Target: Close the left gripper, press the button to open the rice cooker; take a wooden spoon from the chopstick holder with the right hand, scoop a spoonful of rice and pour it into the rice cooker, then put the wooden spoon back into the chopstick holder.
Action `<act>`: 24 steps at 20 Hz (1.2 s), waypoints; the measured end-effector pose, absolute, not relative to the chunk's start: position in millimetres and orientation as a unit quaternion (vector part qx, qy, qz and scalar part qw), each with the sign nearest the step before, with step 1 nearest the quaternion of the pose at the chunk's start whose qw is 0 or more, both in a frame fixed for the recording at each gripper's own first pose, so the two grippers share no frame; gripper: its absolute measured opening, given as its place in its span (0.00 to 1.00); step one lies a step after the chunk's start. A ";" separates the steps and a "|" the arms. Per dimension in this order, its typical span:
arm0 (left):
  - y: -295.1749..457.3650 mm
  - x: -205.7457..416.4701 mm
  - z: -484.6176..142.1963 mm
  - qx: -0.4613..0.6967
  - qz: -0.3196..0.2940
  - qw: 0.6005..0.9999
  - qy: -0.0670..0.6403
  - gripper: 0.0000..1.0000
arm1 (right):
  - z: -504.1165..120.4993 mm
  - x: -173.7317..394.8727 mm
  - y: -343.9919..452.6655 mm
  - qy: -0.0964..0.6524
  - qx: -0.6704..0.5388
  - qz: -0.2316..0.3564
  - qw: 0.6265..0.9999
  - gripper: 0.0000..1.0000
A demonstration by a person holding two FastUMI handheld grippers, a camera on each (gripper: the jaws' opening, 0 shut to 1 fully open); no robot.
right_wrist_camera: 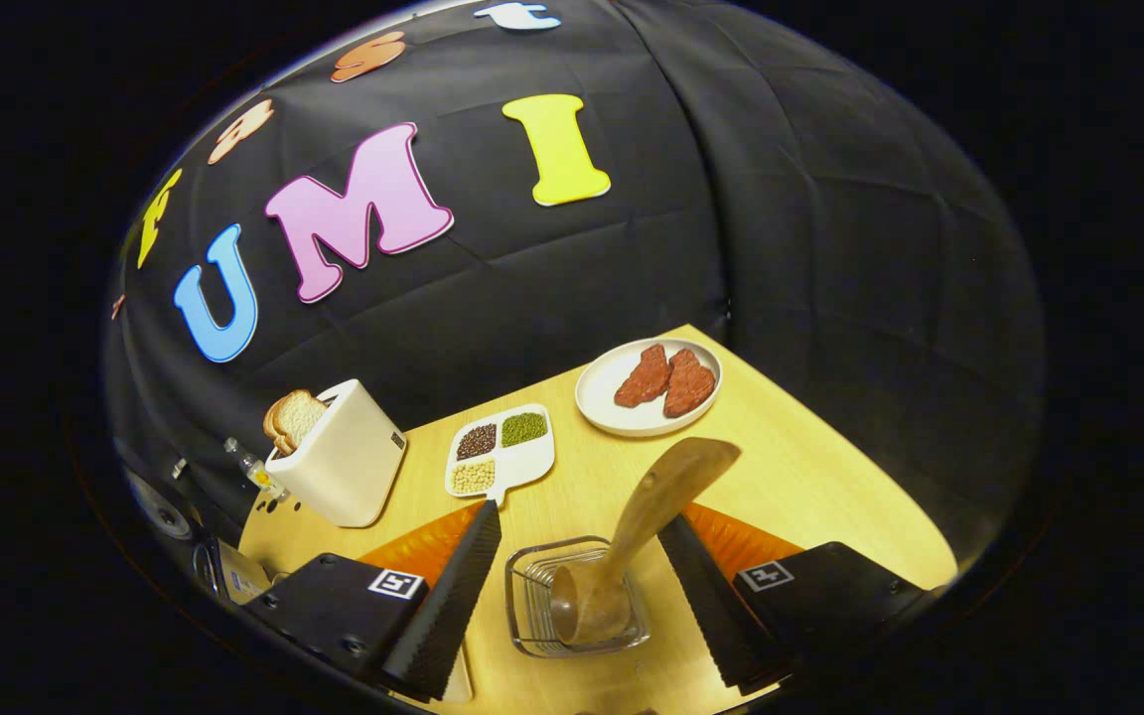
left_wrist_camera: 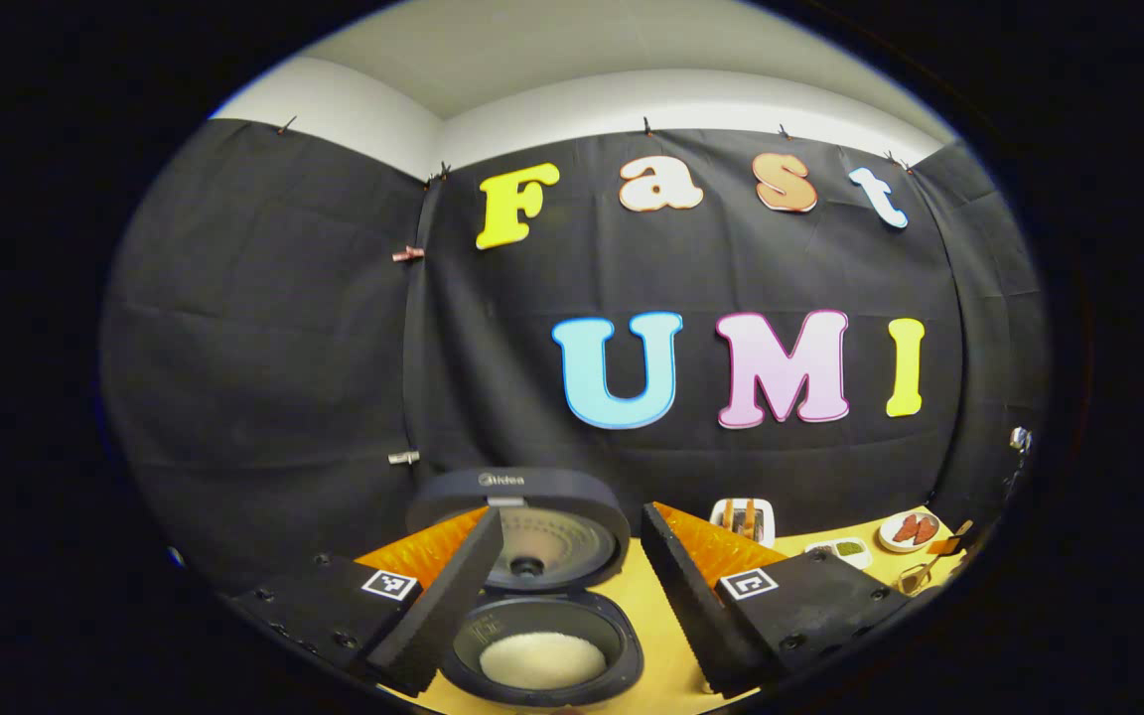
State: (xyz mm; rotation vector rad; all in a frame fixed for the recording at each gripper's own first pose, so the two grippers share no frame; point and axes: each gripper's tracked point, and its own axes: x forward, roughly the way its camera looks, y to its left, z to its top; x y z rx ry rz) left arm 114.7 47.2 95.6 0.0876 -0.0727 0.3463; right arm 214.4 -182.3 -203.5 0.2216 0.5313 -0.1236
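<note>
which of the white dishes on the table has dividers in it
The white tray beside the toaster: it has compartments of different grains. The round plate, farther back, is undivided and holds two red pieces.

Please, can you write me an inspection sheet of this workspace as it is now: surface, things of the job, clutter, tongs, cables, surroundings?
Surface: yellow wooden table.
Job's things: rice cooker open, lid up, white rice in its pot; wooden spoon standing bowl-down in the clear chopstick holder.
Clutter: toaster with bread; divided tray of beans; plate with two red pieces.
Tongs: left tongs open above the cooker; right tongs open, one finger either side of the holder, not touching the spoon.
Cables: nothing seen.
Surroundings: black cloth wall.
</note>
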 end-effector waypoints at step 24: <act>150.5 243.1 81.4 0.050 0.147 0.987 -0.050 1.00 | -31.1 58.6 -155.2 0.137 0.035 -0.084 0.986 0.98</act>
